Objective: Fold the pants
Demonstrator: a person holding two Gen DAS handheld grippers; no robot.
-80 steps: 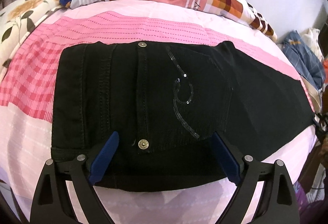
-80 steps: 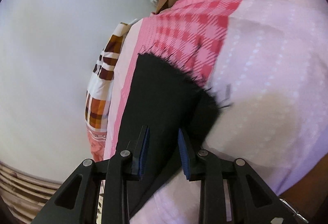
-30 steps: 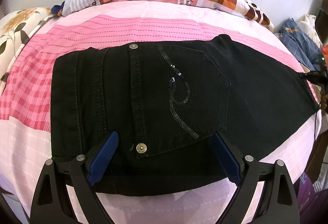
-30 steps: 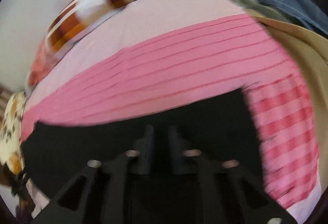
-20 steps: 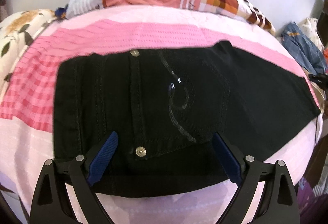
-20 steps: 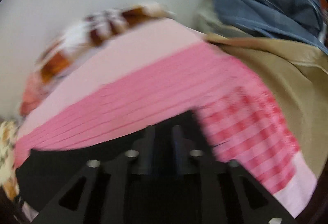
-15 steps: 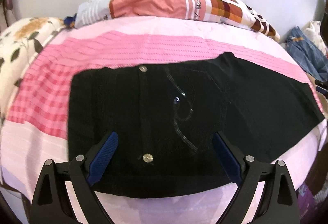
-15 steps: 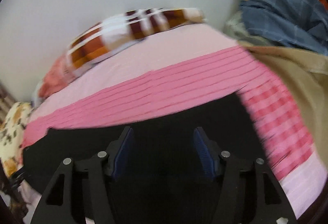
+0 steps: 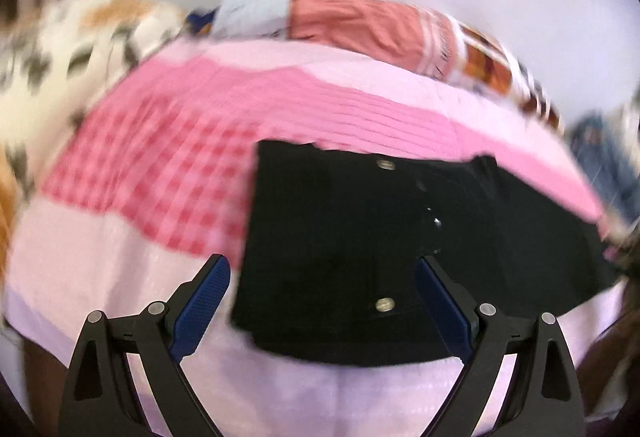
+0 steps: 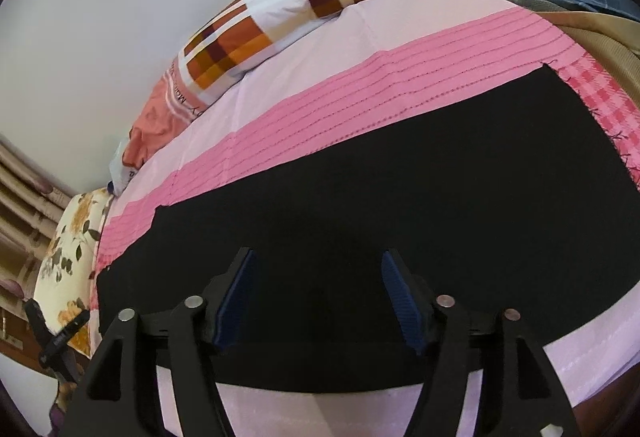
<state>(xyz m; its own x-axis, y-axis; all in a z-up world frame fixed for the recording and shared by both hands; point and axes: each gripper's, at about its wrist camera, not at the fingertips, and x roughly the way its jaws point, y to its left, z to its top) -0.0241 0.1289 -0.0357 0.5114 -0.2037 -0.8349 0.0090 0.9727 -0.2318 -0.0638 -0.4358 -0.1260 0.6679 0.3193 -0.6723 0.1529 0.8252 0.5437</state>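
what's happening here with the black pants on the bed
A person with a gripper in each hand is folding black pants laid flat on a pink bedspread. Neither gripper holds the fabric now. The left gripper hovers open over the waist end by the metal buttons. The right gripper is over the leg part, its jaws opening with nothing clamped between them.

Partial white lettering is showing on the pillow's (image 10: 256, 37) salmon band, reading roughly "Mo". The rest is staying illegible. Nothing else is carrying text.

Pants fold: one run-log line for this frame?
pants: flat on bedsheet | left tongs: closing, nothing between | right tongs: opening, nothing between
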